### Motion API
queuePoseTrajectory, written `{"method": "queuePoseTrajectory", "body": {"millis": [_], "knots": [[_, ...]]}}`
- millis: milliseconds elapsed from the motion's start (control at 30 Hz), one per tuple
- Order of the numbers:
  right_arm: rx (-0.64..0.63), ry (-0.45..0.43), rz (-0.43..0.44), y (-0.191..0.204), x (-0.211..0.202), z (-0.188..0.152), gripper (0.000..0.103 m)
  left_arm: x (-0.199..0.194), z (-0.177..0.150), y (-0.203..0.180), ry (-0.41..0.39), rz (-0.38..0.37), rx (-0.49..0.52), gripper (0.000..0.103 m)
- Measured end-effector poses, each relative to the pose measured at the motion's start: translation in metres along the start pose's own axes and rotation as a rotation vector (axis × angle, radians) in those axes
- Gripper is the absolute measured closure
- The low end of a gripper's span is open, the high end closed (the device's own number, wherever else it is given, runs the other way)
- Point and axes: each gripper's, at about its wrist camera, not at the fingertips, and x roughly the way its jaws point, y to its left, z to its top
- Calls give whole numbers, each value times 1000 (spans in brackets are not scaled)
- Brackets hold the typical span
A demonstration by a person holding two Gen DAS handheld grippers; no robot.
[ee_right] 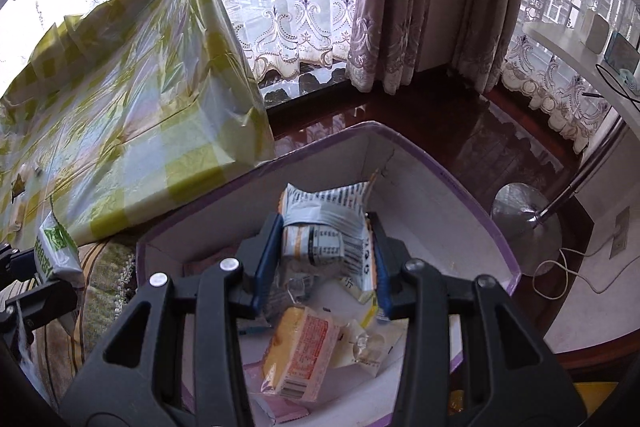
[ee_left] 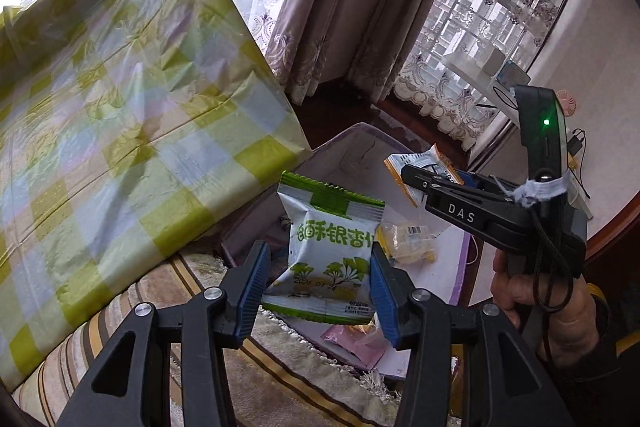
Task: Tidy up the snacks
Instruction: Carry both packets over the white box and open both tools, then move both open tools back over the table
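From the left wrist camera, the left gripper (ee_left: 320, 283) has its blue pads pinched onto the sides of a green-and-white snack packet (ee_left: 326, 255), so the jaws sit partway closed around it and the packet hangs upright between them, green sealed edge on top. It's held above the near corner of a white cardboard box with a purple rim (ee_left: 360, 137), which sits on the floor by a stripey rug (ee_left: 248, 371). Down in the box there's a yellowish clear-wrapped snack (ee_left: 408, 241) and a pink packet (ee_left: 356, 343). To the right, a hand (ee_left: 536, 291) holds the right gripper (ee_left: 416, 183), which comes in from the side and clamps an orange-and-white packet (ee_left: 420, 167) over the box. A table under a green-and-white checked cloth (ee_left: 120, 131) fills the left side, with curtains (ee_left: 360, 7) and windows behind. Switching to the right wrist camera, the right gripper (ee_right: 320, 259) grips the orange-and-white packet (ee_right: 324, 227) by its sides, printed back facing the lens, jaws narrowed onto it, right above the open box (ee_right: 460, 187). Under it lie an orange-wrapped snack (ee_right: 300, 351), a clear wrapper (ee_right: 364, 343) just beside it, and the pink packet (ee_right: 280, 411) at the bottom edge. The green packet (ee_right: 56, 251) peeks in at far left, over the rug beside the box. A lamp base (ee_right: 524, 219) stands on the dark wood floor to the right.
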Motion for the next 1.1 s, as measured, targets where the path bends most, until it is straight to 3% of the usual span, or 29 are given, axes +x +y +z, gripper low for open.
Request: {"method": "queuePoseTrajectory", "body": {"millis": [200, 267, 333, 767, 1100], "knots": [[24, -1, -16, -9, 0, 0, 55, 8, -1, -13, 36, -41, 56, 47], [29, -1, -17, -11, -1, 0, 50, 9, -1, -12, 37, -34, 52, 42], [31, -4, -25, -11, -2, 1, 37, 7, -1, -9, 30, -36, 37, 41], [48, -23, -16, -11, -5, 5, 35, -4, -1, 5, -26, -5, -31, 41], [8, -35, 15, 14, -8, 14, 34, -20, 1, 35, -87, 30, -107, 41]]}}
